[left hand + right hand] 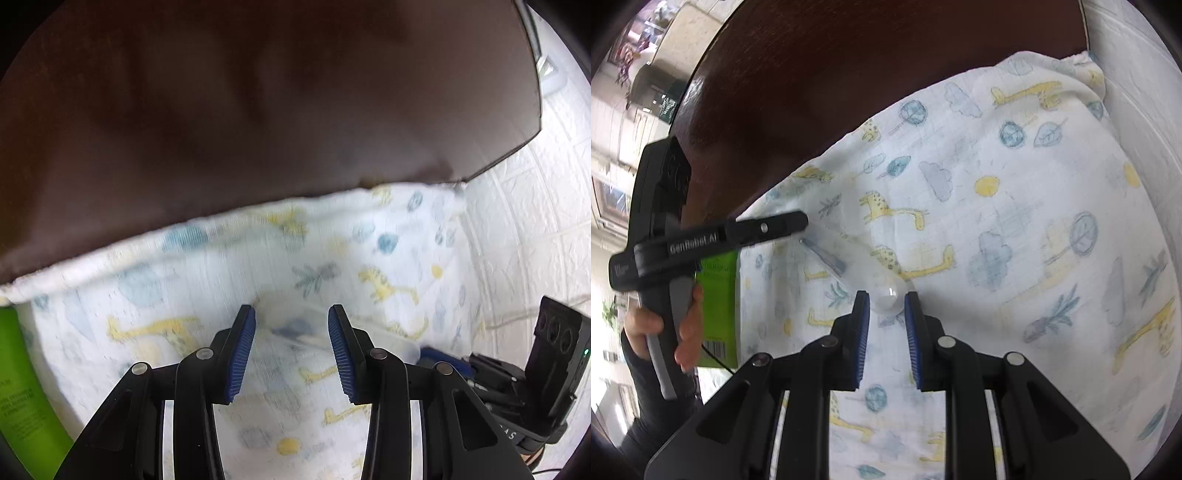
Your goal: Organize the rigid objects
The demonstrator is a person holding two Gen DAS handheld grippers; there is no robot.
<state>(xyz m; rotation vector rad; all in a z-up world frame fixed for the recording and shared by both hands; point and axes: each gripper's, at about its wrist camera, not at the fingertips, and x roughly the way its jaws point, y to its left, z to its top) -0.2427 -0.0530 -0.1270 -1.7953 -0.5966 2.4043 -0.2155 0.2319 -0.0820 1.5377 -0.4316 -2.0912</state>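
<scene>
A clear plastic container (849, 236) lies on a white cloth printed with giraffes and trees (1015, 192). My right gripper (884, 299) has its blue pads on either side of the container's near rounded end (886, 293), closed against it. The same container shows blurred in the left wrist view (317, 332), just past my left gripper (291, 317), which is open and holds nothing. The left gripper (798, 221) also appears at the left of the right wrist view, its tip over the container's far end. The right gripper's body (535, 369) shows at the right of the left view.
A dark brown wooden board (258, 103) stands behind the cloth. A green box (22, 387) lies at the cloth's left edge; it also shows in the right wrist view (718, 302). White textured wall panels (535, 221) are to the right.
</scene>
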